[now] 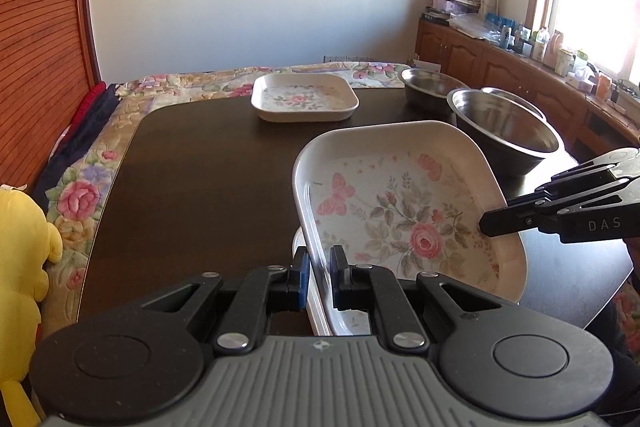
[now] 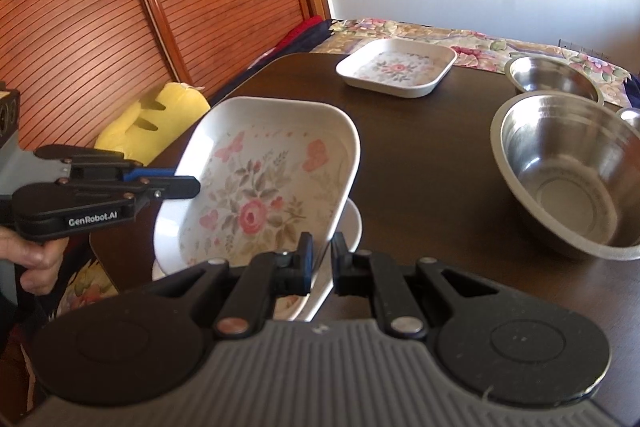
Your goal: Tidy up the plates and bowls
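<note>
A square floral plate point(image 1: 404, 211) is held tilted above the dark table by both grippers. My left gripper point(image 1: 319, 267) is shut on its left rim; in the right wrist view it point(image 2: 182, 183) shows at the plate's left edge. My right gripper point(image 2: 322, 255) is shut on the right rim of the plate point(image 2: 260, 187); in the left wrist view it point(image 1: 490, 223) reaches in from the right. A white dish point(image 2: 352, 227) lies directly under the held plate. A second floral plate point(image 1: 304, 97) sits at the far side. Steel bowls point(image 2: 568, 171) stand at the right.
The dark table point(image 1: 208, 179) stands over a floral cloth point(image 1: 76, 203). A yellow plush toy point(image 1: 20, 259) lies at the left edge. A wooden slatted door point(image 2: 120, 7) is at the left. A cluttered wooden counter point(image 1: 520, 55) runs under the window at the right.
</note>
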